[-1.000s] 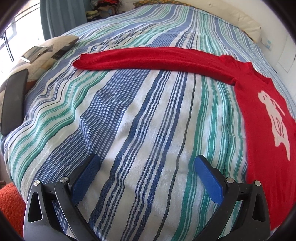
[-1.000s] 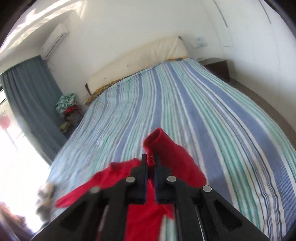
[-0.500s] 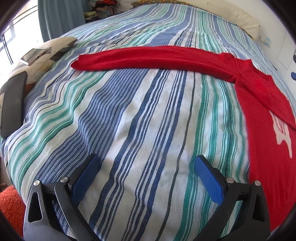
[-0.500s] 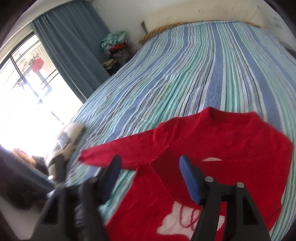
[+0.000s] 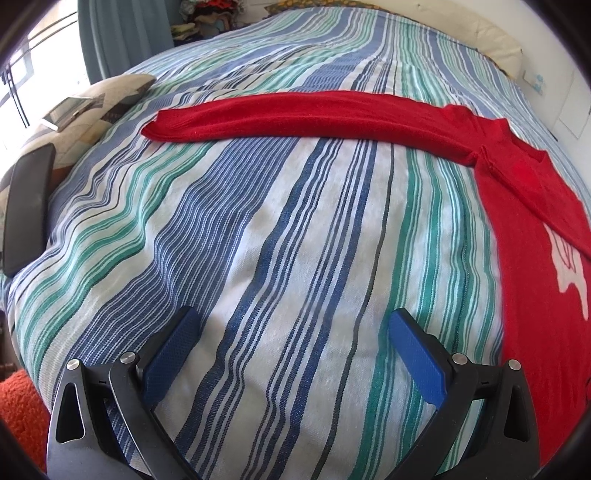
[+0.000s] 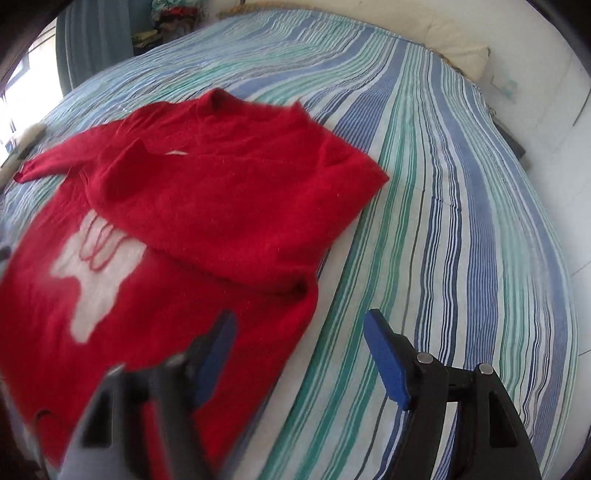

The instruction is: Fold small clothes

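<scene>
A small red sweater [image 6: 177, 236] with a white figure on its chest lies flat on the striped bedspread [image 6: 461, 221]. One sleeve is folded across the chest and partly covers the white figure. The other sleeve [image 5: 295, 116] stretches straight out to the left in the left wrist view, where the sweater's body [image 5: 543, 258] fills the right edge. My right gripper [image 6: 299, 332] hovers over the sweater's lower right edge, its jaws opening with nothing pinched between them. My left gripper [image 5: 291, 332] stands open over bare bedspread, well short of the outstretched sleeve.
At the bed's left edge a patterned cushion [image 5: 92, 107] carries a flat device, with a dark chair back [image 5: 27, 206] below it. A pillow [image 6: 458, 48] lies at the head of the bed. Curtains and a pile of clothes [image 5: 207, 18] stand beyond. An orange rug [image 5: 18, 402] shows bottom left.
My right gripper, shut on the raised sleeve a second ago, has let it go; the sleeve now lies folded over the chest. The gripper has dropped toward the sweater's lower edge. My left gripper stayed put.
</scene>
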The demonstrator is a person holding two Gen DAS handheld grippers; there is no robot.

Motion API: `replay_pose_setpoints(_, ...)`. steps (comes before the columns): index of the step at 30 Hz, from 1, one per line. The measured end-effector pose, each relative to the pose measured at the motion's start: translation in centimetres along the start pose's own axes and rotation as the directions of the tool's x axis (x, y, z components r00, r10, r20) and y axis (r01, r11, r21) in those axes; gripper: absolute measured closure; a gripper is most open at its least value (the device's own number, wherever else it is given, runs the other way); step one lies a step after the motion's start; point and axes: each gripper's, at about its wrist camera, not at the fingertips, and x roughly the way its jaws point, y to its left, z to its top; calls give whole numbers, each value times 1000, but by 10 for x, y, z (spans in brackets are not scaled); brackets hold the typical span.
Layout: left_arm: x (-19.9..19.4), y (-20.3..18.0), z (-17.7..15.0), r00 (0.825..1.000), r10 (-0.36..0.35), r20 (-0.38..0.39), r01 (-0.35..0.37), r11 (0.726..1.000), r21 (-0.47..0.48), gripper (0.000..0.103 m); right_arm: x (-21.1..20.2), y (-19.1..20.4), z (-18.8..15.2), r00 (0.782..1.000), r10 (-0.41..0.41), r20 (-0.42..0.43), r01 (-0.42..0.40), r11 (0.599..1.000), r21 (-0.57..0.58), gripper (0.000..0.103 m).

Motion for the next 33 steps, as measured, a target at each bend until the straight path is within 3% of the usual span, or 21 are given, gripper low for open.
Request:
replay_pose_setpoints(6, -1, -2, -3, 1000, 11, 8, -11, 1000, 19, 1, 28, 5, 9, 991, -125, 48, 125, 992, 15, 32)
replay_pose_setpoints(10, -1, -1, -3, 1000, 7, 7, -7, 1000, 16, 1, 40, -13, 12, 955, -295, 35, 292, 954, 65, 32)
replay_pose_setpoints(13, 0, -2, -3, 1000, 11, 4, -11, 1000, 19, 1, 41, -32, -3, 966, -258, 26, 250, 954, 167, 30)
replay_pose_setpoints(17, 1, -2, -2, 1000, 10, -1, -10, 1000, 23, 1, 31, -26, -5, 966, -256, 44, 249, 960, 125, 30)
replay_pose_setpoints(21, 1, 0, -1, 1000, 0, -9, 0, 1000, 16, 1, 15, -37, -11, 982, -186, 36, 181, 978, 106, 29)
replay_pose_setpoints(23, 1, -1, -1, 1000, 4, -10, -4, 1000, 16, 1, 3, -40, -10, 981, -191, 38, 187, 978, 97, 29)
replay_pose_setpoints(27, 2, -2, 0, 1000, 12, -6, -12, 1000, 21, 1, -27, -41, 11, 980, -154, 123, 141, 984, 108, 30)
replay_pose_setpoints(30, 2, -3, -1, 1000, 16, -1, -16, 1000, 24, 0, -35, -31, 35, 983, 13, 181, -38, 989, 141, 37)
replay_pose_setpoints(33, 2, -3, -2, 1000, 17, 2, -17, 1000, 25, 0, -19, -12, 54, 961, 200, 193, -231, 961, 154, 44)
